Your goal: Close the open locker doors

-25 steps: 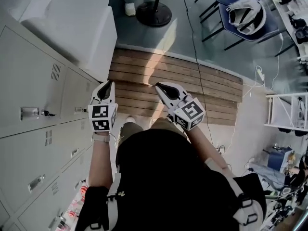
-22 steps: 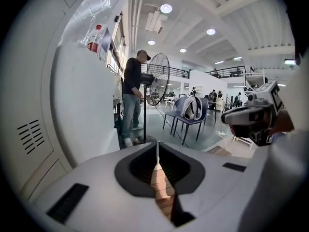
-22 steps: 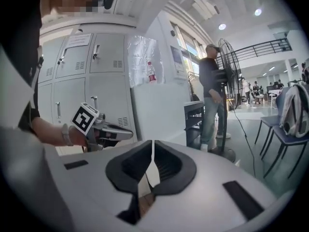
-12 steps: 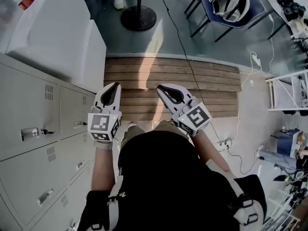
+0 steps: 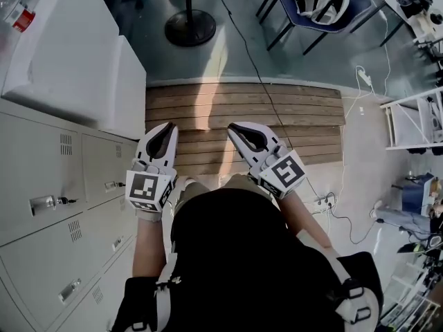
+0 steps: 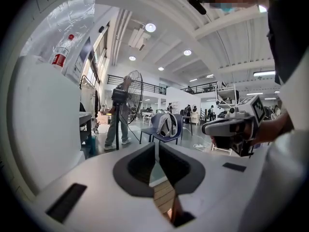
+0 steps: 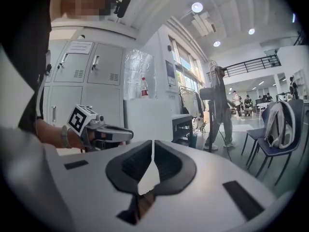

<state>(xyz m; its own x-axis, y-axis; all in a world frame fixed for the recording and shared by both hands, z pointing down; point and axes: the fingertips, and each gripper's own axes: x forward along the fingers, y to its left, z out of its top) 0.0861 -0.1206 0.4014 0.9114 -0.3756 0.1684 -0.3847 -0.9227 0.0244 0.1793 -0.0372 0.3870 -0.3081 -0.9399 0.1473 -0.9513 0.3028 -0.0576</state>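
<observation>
The grey lockers (image 5: pixel 41 185) stand at the left of the head view, and every door that shows there sits flush; one lock holds a key (image 5: pixel 66 200). My left gripper (image 5: pixel 169 126) is shut and empty, held out beside the lockers over the wooden platform. My right gripper (image 5: pixel 232 126) is shut and empty too, level with the left. In the left gripper view the left gripper (image 6: pixel 157 144) has its jaws closed tip to tip and faces the open hall. The right gripper (image 7: pixel 152 141) faces the same way, with the lockers (image 7: pixel 82 66) at its left.
A wooden platform (image 5: pixel 277 116) lies underfoot. A white cabinet (image 5: pixel 69 68) with a bottle (image 5: pixel 21 16) on it adjoins the lockers. A fan stand base (image 5: pixel 185 28), a chair with a backpack (image 5: pixel 318 2), a floor cable (image 5: pixel 277 95) and a white shelf (image 5: pixel 415 123) lie beyond.
Both grippers have lifted and drawn a little away from the lockers, staying shut. The view has swung so that less of the lockers shows at the left.
</observation>
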